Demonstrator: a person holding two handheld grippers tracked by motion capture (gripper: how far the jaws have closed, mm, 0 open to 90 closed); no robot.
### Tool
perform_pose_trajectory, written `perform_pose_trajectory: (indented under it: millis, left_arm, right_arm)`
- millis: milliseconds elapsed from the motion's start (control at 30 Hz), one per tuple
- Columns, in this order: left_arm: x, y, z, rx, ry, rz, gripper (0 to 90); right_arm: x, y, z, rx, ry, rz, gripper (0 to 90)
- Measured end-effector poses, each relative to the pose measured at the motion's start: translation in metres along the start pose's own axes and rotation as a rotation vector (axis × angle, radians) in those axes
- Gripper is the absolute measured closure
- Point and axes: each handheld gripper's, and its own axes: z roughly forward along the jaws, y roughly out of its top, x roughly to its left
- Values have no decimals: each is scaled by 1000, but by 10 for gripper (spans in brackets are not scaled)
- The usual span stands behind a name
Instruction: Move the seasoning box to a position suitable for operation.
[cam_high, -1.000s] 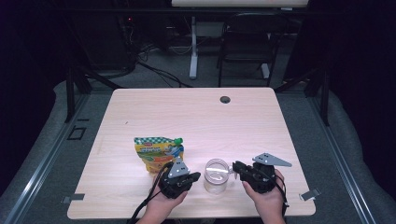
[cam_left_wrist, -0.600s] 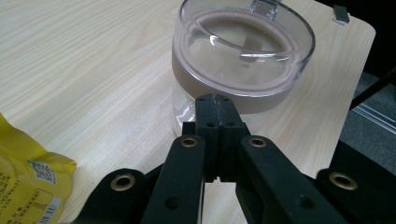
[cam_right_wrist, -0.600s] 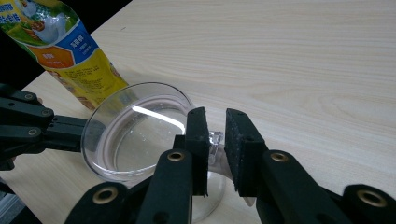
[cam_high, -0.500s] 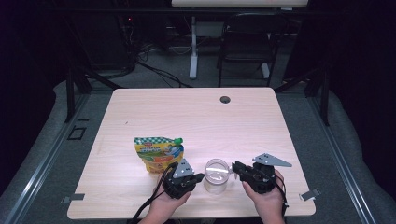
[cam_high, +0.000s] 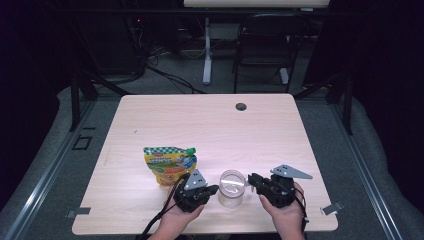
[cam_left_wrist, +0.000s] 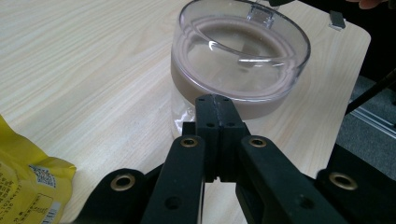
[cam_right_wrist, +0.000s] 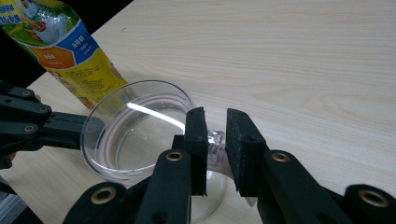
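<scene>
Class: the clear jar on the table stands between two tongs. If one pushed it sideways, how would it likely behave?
The jar looks empty, so probably light and easily shoved. Its smooth clear wall may slip against pads. It stands tallish on a narrow base, so a high push might tip it.

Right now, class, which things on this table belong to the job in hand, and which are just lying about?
In the job:
jar
lid tab
left gripper
right gripper

Lying about:
yellow pouch
table's cable hole
</scene>
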Motion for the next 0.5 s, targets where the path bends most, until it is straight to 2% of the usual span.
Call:
perform_pose_trajectory:
  millis: [500]
  left_arm:
    - [0,4,-4,-22,0,1,900]
  right_arm:
    - [-2,-1,0,-8,8,16,778]
